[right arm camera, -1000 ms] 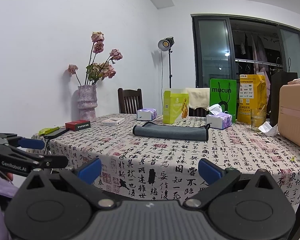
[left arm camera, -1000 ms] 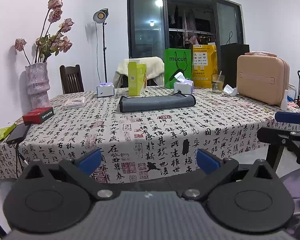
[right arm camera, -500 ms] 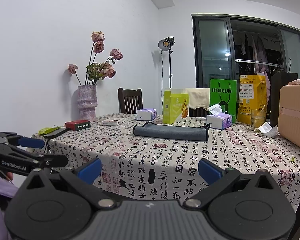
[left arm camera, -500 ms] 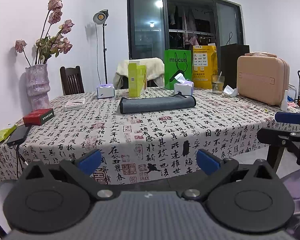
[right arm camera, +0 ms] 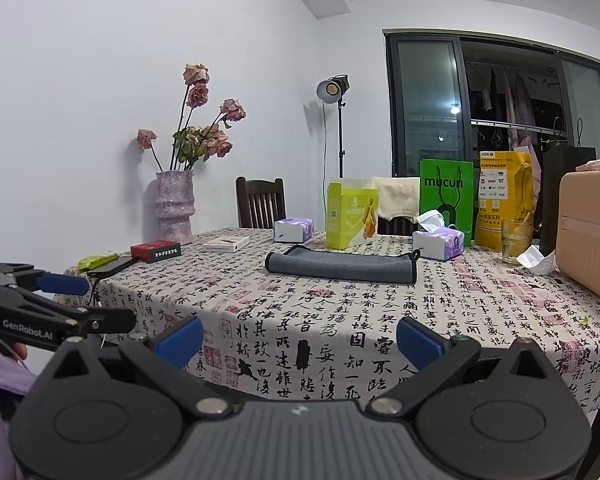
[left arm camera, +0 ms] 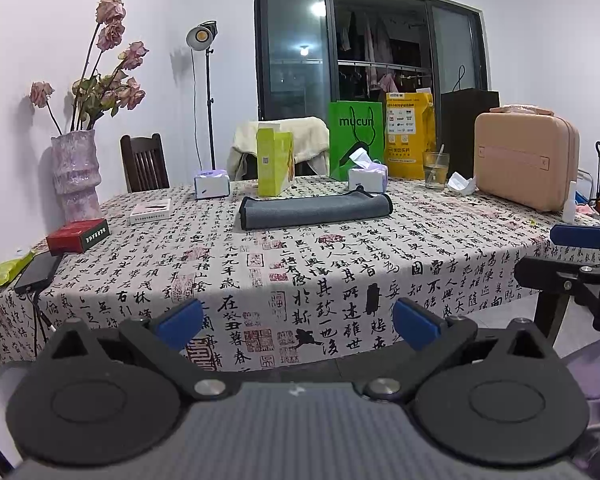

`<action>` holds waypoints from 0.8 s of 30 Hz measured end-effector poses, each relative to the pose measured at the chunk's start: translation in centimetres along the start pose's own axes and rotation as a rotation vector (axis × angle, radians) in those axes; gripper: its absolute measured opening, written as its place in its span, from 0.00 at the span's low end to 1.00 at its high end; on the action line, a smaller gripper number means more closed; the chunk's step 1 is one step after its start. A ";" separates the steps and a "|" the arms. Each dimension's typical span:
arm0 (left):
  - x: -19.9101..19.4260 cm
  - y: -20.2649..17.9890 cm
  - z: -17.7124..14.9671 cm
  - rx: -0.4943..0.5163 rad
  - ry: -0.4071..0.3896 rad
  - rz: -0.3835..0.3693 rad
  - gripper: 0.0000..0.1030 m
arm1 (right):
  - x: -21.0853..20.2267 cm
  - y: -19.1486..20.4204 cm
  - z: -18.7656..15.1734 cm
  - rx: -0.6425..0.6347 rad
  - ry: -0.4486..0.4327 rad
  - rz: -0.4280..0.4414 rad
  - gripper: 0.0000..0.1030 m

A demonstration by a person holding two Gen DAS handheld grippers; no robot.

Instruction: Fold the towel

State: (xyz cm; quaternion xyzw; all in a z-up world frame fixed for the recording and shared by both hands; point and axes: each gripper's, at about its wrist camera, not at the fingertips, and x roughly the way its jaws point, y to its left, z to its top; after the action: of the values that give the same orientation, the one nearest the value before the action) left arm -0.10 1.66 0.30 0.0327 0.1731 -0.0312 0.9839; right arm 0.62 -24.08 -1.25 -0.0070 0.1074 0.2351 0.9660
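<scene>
Covering the table, a calligraphy-print tablecloth (left arm camera: 300, 276) holds the folded grey towel (left arm camera: 314, 210); both grippers' jaws gape empty.

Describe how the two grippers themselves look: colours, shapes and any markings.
Both match. The left gripper and right gripper have black angular linkage arms, blue pads on the fingers, two round black discs, silver pivot screws and a ribbed grey body. White "GenRobot.AI" lettering marks the left one. A lavender sleeve shows behind it.
</scene>
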 end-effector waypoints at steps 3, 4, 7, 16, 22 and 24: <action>0.0 0.0 0.0 0.000 0.000 -0.001 1.00 | 0.0 0.0 0.0 0.000 0.000 0.000 1.00; 0.0 0.0 0.0 0.000 0.000 -0.001 1.00 | 0.0 0.0 0.0 0.000 0.000 0.000 1.00; 0.0 0.0 0.0 0.000 0.000 0.000 1.00 | 0.0 0.0 0.0 0.000 0.000 0.000 1.00; 0.0 0.0 0.0 0.001 -0.002 -0.001 1.00 | 0.0 0.0 0.0 0.000 0.000 0.000 1.00; -0.1 0.0 0.3 0.001 0.000 -0.001 1.00 | 0.0 0.0 0.0 0.000 0.000 -0.001 1.00; -0.1 0.0 0.4 0.002 -0.004 0.002 1.00 | 0.0 -0.1 0.0 0.000 0.000 -0.001 1.00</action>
State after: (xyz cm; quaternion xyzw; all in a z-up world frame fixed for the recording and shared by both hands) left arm -0.05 1.67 0.75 0.0339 0.1710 -0.0304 0.9842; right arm 0.65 -24.12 -1.25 -0.0071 0.1072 0.2348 0.9661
